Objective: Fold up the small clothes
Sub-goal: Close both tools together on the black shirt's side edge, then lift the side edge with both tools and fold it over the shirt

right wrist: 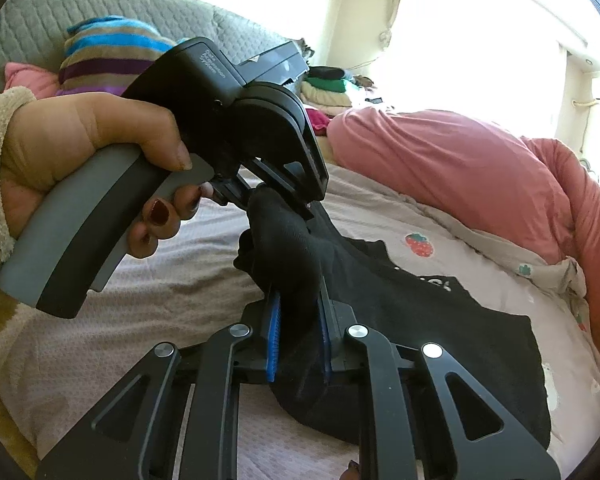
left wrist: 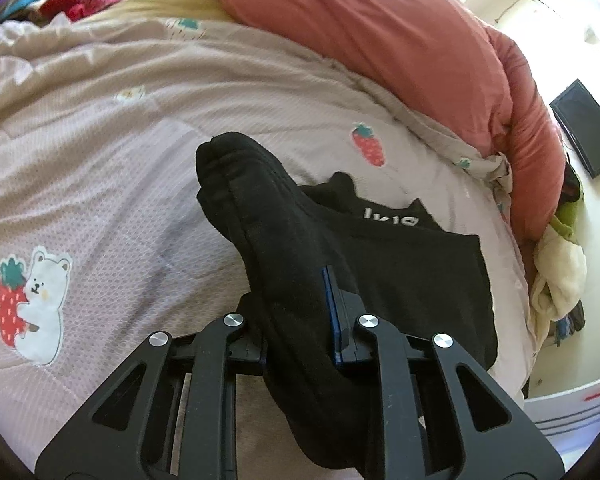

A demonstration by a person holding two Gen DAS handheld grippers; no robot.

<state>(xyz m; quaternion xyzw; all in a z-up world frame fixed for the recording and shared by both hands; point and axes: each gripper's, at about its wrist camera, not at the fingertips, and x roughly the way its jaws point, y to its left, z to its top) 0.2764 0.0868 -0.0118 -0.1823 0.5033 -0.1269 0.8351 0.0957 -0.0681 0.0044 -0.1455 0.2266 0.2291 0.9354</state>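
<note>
A limp black knitted sock (left wrist: pixel 260 216) hangs clamped in both the left claw (left wrist: pixel 300 320) and right claw (right wrist: pixel 298 328), above the quilted pink bed cover (left wrist: pixel 100 152).

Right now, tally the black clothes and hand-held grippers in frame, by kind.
Black sock: 1
Black garment with white lettering: 1
Hand-held grippers: 2, left hand-held gripper and right hand-held gripper, each shut on the sock
Total: 4
</note>
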